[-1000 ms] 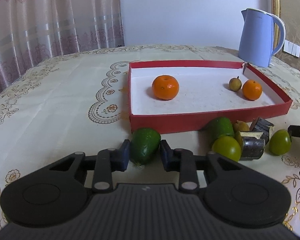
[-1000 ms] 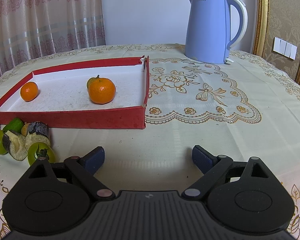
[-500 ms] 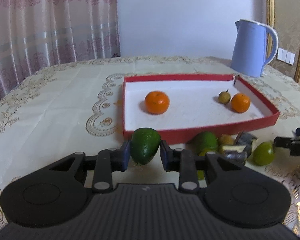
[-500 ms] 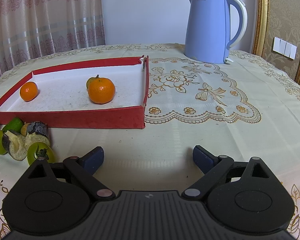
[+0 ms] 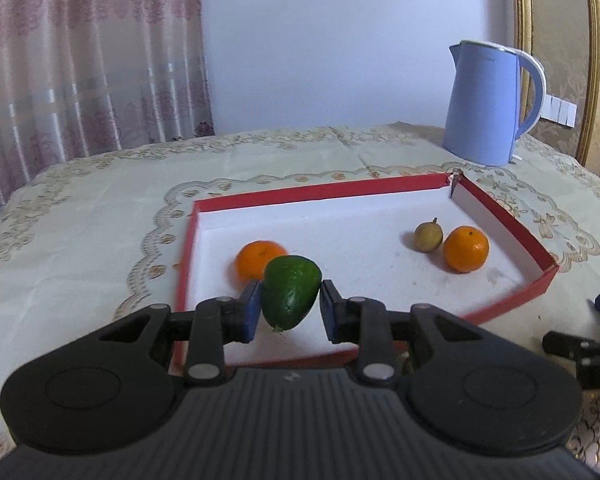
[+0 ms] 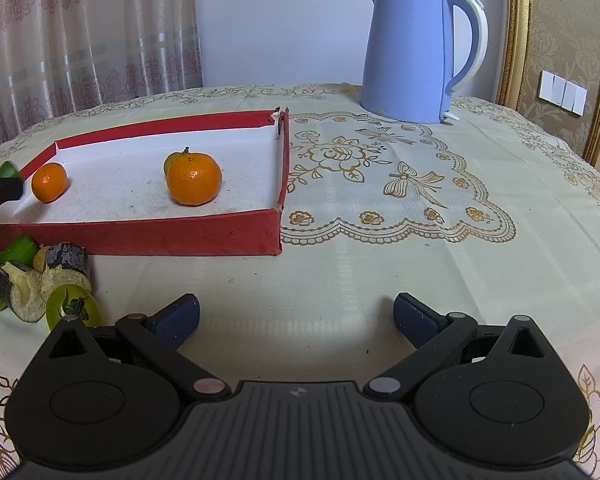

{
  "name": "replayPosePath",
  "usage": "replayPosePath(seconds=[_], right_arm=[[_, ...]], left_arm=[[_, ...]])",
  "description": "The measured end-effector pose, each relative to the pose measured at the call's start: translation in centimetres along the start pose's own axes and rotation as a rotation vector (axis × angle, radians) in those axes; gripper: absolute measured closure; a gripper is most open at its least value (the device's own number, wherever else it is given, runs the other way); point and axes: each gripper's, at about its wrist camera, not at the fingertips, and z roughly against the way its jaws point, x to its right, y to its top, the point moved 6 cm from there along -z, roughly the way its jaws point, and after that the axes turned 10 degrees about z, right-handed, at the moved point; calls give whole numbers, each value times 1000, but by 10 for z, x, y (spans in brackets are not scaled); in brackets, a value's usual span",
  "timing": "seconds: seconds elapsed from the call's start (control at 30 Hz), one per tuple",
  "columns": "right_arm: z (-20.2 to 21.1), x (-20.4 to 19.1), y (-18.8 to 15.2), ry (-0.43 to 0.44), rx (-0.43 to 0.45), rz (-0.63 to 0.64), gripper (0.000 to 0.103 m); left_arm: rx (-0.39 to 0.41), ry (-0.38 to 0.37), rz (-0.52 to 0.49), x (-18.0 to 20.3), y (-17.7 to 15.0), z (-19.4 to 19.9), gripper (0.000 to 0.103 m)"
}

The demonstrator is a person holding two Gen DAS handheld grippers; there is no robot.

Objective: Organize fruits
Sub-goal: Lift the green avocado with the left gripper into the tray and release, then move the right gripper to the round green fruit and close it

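Right gripper (image 6: 296, 316) jaws just opened wider, empty, over tablecloth (image 6: 340, 280); red tray (image 6: 140, 236) holds two tangerines (image 6: 194, 178).

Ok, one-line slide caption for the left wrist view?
Left gripper carries a green avocado above the red tray, which holds two oranges and a small brownish fruit.
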Motion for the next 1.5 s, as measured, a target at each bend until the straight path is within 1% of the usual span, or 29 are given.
replayPosePath(seconds=[0.33,0.9,0.93,0.97,1.0,1.03,1.07,1.1,1.17,1.27,1.4,1.43,1.47,1.5], right_arm=[[0,0,0,0,0,0,0],[0,0,0,0,0,0,0],[0,0,0,0,0,0,0],[0,0,0,0,0,0,0],[0,0,0,0,0,0,0],[0,0,0,0,0,0,0],[0,0,0,0,0,0,0],[0,0,0,0,0,-1,0],[0,0,0,0,0,-1,0],[0,0,0,0,0,-1,0],[0,0,0,0,0,-1,0],[0,0,0,0,0,-1,0],[0,0,0,0,0,-1,0],[0,0,0,0,0,-1,0]], left_arm=[[-60,-2,-2,7,1,-37,75],[-28,-8,-34,13,-2,-42,73],[-27,-10,-41,13,-3,-41,71],[-26,-13,-47,14,-4,-40,64],[-25,-16,-52,15,-5,-39,55],[-21,-14,-54,14,-6,-38,49],[-7,-4,-58,14,-6,-35,39],[8,4,-63,14,-6,-33,32],[35,6,-58,11,-5,-26,27],[62,10,-27,3,-7,-13,23],[87,42,20,-16,-15,10,21],[92,44,33,-21,-18,17,20],[98,43,46,-27,-21,25,15],[101,44,54,-31,-25,31,12]])
